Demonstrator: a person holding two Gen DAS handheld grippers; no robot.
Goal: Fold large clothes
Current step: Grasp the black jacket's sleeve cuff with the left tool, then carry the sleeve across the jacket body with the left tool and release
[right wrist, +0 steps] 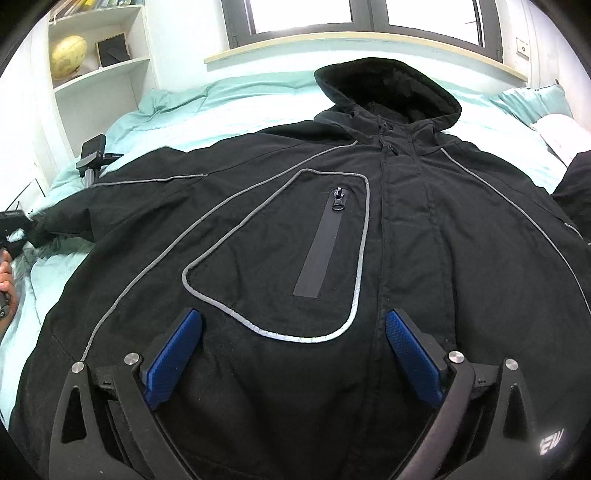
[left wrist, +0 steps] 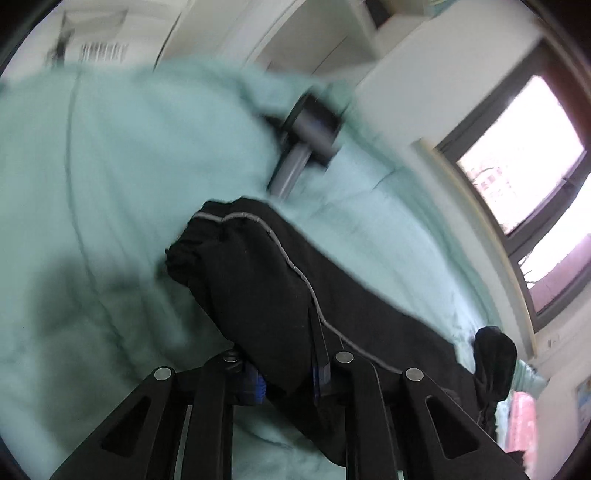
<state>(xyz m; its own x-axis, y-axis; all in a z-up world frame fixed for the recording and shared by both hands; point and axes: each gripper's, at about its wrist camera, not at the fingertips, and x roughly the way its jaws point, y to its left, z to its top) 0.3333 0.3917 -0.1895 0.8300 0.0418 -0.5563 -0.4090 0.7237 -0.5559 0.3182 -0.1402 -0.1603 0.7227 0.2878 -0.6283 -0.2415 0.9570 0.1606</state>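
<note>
A large black hooded jacket (right wrist: 406, 229) with grey piping lies face up on the mint bed cover (right wrist: 229, 107), its hood (right wrist: 388, 88) toward the window. My right gripper (right wrist: 293, 321) hovers open low over the jacket's front, its blue pads (right wrist: 173, 362) spread wide on either side of the chest pocket (right wrist: 321, 247). In the left wrist view my left gripper (left wrist: 288, 384) is shut on the jacket's sleeve (left wrist: 258, 280), with the black cloth bunched between the blue pads (left wrist: 255, 389). The same gripper (right wrist: 14, 225) shows at the far left of the right wrist view, at the sleeve's end.
A grey device on a stand (right wrist: 92, 155) sits on the bed by the left sleeve. White shelves with a globe (right wrist: 68, 55) stand at the back left. A window (right wrist: 303, 14) runs behind the bed, and pillows (right wrist: 561, 129) lie at the right.
</note>
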